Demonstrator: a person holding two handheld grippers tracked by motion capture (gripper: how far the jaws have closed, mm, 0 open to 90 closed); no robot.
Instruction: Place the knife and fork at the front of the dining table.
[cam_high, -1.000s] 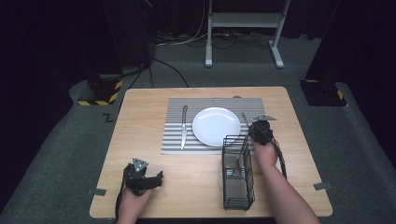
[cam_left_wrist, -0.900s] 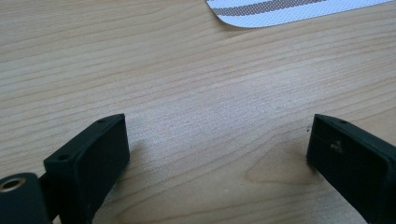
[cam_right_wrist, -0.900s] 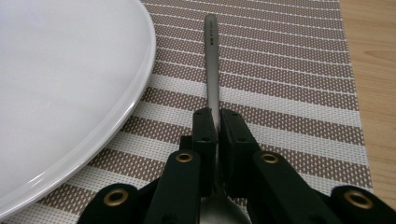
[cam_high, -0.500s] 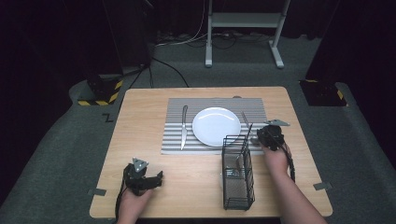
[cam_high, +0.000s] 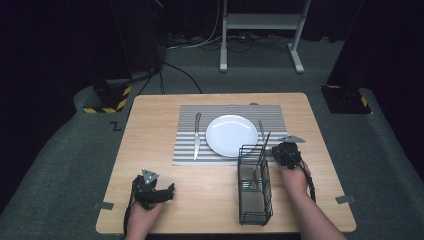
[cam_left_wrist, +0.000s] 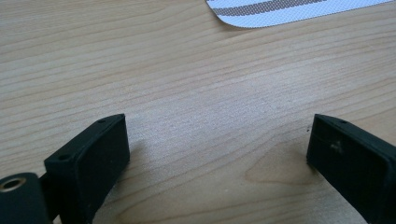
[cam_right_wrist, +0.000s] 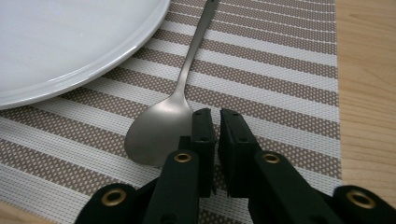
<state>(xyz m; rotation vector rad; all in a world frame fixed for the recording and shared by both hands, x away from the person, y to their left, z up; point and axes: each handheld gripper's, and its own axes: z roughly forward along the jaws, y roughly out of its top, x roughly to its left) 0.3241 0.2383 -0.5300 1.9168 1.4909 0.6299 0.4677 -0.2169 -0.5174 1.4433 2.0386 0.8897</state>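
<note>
A white plate (cam_high: 231, 135) sits on a striped placemat (cam_high: 185, 150), with a knife (cam_high: 196, 137) to its left and a spoon (cam_high: 261, 131) to its right. My right gripper (cam_high: 285, 152) hovers at the mat's near right corner. In the right gripper view the right gripper (cam_right_wrist: 218, 114) is shut on nothing. The spoon's bowl (cam_right_wrist: 159, 130) lies flat on the mat just left of the jaws, beside the plate (cam_right_wrist: 70, 37). My left gripper (cam_high: 152, 190) rests near the table's front left. In its own view the left gripper (cam_left_wrist: 219, 140) is open over bare wood.
A black wire basket (cam_high: 255, 185) stands upright between the hands, close to the left of my right forearm; something metallic glints inside it. A corner of the placemat (cam_left_wrist: 280, 7) lies ahead of the left gripper. The table's near edge is close behind both hands.
My right gripper has drawn back a little toward the near edge, away from the spoon. The left gripper has stayed put.
</note>
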